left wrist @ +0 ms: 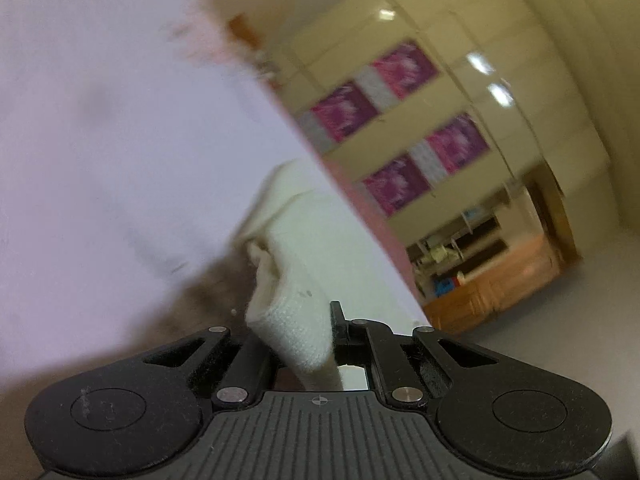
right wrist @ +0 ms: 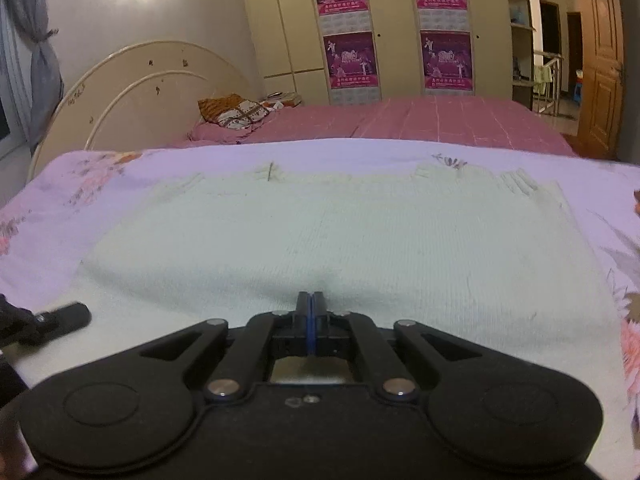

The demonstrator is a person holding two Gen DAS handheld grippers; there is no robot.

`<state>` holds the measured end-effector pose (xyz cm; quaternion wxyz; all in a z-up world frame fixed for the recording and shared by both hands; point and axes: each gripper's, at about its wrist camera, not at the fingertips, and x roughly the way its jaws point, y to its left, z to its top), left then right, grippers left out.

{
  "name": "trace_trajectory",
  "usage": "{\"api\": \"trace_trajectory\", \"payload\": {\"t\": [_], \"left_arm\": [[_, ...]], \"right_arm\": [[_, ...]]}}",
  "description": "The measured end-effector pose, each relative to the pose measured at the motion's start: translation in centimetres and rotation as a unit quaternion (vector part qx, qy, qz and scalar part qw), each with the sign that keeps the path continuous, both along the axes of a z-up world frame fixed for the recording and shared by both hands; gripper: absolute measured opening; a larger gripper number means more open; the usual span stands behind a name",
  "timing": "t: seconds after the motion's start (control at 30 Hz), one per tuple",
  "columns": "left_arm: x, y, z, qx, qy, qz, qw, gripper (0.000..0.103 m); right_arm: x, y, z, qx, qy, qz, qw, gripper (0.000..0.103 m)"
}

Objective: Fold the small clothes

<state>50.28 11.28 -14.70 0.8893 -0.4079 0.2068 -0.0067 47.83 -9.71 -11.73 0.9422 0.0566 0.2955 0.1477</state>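
Observation:
A pale cream knitted garment (right wrist: 340,236) lies spread flat on a lilac floral sheet (right wrist: 100,184). My right gripper (right wrist: 311,300) is shut, its tips low over the garment's near edge; whether it pinches the knit is hidden. In the tilted, blurred left wrist view, my left gripper (left wrist: 316,332) is shut on a bunched fold of the same cream garment (left wrist: 296,280), lifted off the sheet (left wrist: 100,140). The left gripper's dark finger also shows at the left edge of the right wrist view (right wrist: 60,316).
A pink bed (right wrist: 420,120) with a pillow (right wrist: 236,112) and curved headboard (right wrist: 132,88) lies beyond the sheet. A wardrobe with purple posters (right wrist: 352,28) stands at the back. A wooden door (right wrist: 600,60) is at the right.

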Motion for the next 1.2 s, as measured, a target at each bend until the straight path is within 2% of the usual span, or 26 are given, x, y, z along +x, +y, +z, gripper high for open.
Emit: {"api": "trace_trajectory", "payload": {"t": [0.1, 0.2, 0.23, 0.33, 0.43, 0.57, 0.6, 0.63, 0.67, 0.73, 0.77, 0.83, 0.87, 0.93, 1.0, 1.07, 1.2], "left_arm": [[0.8, -2.2, 3.7, 0.071, -0.019, -0.041, 0.9965, 0.006], [2.5, -4.9, 7.6, 0.129, -0.021, -0.106, 0.9857, 0.006], [3.2, -6.1, 8.5, 0.151, -0.021, -0.128, 0.9799, 0.006], [5.0, -10.6, 11.0, 0.202, -0.022, -0.200, 0.9585, 0.006], [7.0, -15.7, 12.2, 0.242, -0.018, -0.263, 0.9338, 0.006], [8.8, -22.4, 10.7, 0.270, 0.041, -0.333, 0.9023, 0.008], [8.5, -24.0, 10.0, 0.287, 0.064, -0.340, 0.8933, 0.012], [8.1, -24.8, 9.9, 0.292, 0.072, -0.350, 0.8870, 0.029], [6.9, -24.9, 10.3, 0.281, 0.054, -0.363, 0.8865, 0.048], [4.8, -23.5, 11.9, 0.259, 0.014, -0.357, 0.8971, 0.057], [4.1, -22.1, 12.6, 0.253, 0.008, -0.345, 0.9036, 0.057], [3.8, -18.0, 13.6, 0.226, -0.010, -0.310, 0.9233, 0.057], [4.1, -15.9, 13.8, 0.226, -0.008, -0.281, 0.9326, 0.056], [5.1, -12.0, 12.9, 0.241, 0.015, -0.240, 0.9404, 0.056], [6.6, -9.4, 11.8, 0.229, 0.038, -0.216, 0.9484, 0.056], [7.8, -7.8, 10.8, 0.224, 0.059, -0.213, 0.9490, 0.056], [8.1, -7.8, 7.7, 0.232, 0.083, -0.230, 0.9414, 0.056]], "right_arm": [[0.0, -0.8, -0.1, 0.031, 0.010, -0.008, 0.999, 0.000], [-0.4, -2.4, 0.7, 0.078, 0.022, -0.030, 0.996, 0.000], [-0.9, -3.5, 1.1, 0.102, 0.013, -0.047, 0.994, 0.009], [-3.4, -8.2, 2.3, 0.170, -0.013, -0.099, 0.980, 0.012], [-5.6, -13.0, 2.8, 0.200, -0.026, -0.142, 0.969, 0.012], [-8.1, -19.2, 2.3, 0.223, -0.019, -0.193, 0.955, 0.016], [-8.5, -20.3, 2.1, 0.224, -0.015, -0.202, 0.953, 0.019], [-8.9, -21.5, 1.9, 0.225, -0.010, -0.212, 0.951, 0.020], [-9.3, -22.5, 1.6, 0.225, -0.005, -0.219, 0.949, 0.020], [-10.0, -24.0, 1.2, 0.225, -0.001, -0.228, 0.947, 0.021], [-10.2, -24.3, 1.1, 0.226, 0.000, -0.229, 0.947, 0.021], [-10.2, -24.7, 1.1, 0.233, -0.001, -0.219, 0.948, 0.021], [-10.2, -24.5, 1.3, 0.235, -0.003, -0.207, 0.950, 0.021], [-9.4, -23.1, 2.0, 0.238, -0.004, -0.176, 0.955, 0.022], [-8.2, -21.4, 2.6, 0.231, 0.000, -0.140, 0.963, 0.023], [-6.8, -19.6, 2.7, 0.212, 0.003, -0.118, 0.970, 0.023], [-4.4, -17.5, 2.7, 0.178, 0.010, -0.097, 0.979, 0.025]]}}
